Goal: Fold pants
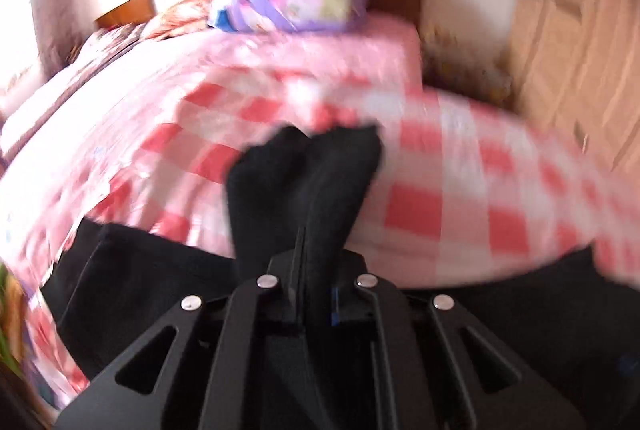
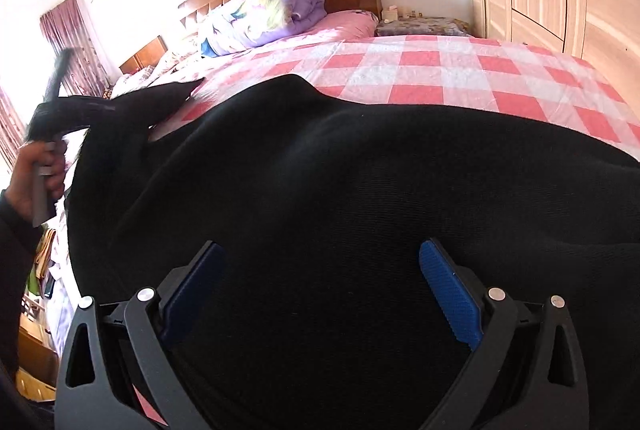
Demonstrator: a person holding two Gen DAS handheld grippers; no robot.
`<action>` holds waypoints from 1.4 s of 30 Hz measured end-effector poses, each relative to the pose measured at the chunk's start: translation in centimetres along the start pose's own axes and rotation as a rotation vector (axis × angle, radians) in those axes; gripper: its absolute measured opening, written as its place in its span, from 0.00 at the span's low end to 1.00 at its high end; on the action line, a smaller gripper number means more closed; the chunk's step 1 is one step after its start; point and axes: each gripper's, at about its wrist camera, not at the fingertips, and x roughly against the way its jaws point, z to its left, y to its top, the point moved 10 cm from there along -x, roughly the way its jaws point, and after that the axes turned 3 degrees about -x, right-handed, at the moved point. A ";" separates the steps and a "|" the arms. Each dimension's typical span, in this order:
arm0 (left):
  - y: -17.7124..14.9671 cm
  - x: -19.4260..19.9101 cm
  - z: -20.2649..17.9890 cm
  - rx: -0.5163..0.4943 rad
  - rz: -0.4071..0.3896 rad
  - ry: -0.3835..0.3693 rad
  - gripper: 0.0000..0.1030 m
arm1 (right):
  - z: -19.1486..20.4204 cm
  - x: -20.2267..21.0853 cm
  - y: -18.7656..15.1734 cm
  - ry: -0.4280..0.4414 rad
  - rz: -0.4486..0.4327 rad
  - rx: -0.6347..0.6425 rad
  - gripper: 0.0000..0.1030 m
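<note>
A bit of the black pants [image 1: 304, 170] is pinched tight by the left gripper [image 1: 310, 242] above the checked bed [image 1: 420, 206]. The right gripper [image 2: 320, 286] is wide open over the pants, with nothing held. If the thin pinch is tugged hard, the cloth could be dropped.

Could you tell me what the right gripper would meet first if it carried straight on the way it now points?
Most likely the black fabric pants: they fill the view ahead of the open right gripper, lying on the red-and-white checked bedsheet. How close is unclear.

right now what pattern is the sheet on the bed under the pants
Pink-red and white checks on the sheet, under the black pants; clearest in the right wrist view.
</note>
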 end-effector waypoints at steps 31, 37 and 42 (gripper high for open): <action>-6.4 1.8 -1.0 -0.618 -0.064 0.162 0.77 | 0.1 -0.1 0.1 0.016 -0.004 -0.012 0.94; -9.9 -2.3 2.5 -0.592 0.109 0.066 0.63 | -0.1 0.0 0.1 0.032 -0.007 -0.022 0.94; -10.0 -0.8 4.9 -0.508 0.112 -0.013 0.74 | -0.1 0.0 0.0 0.024 -0.004 -0.018 0.94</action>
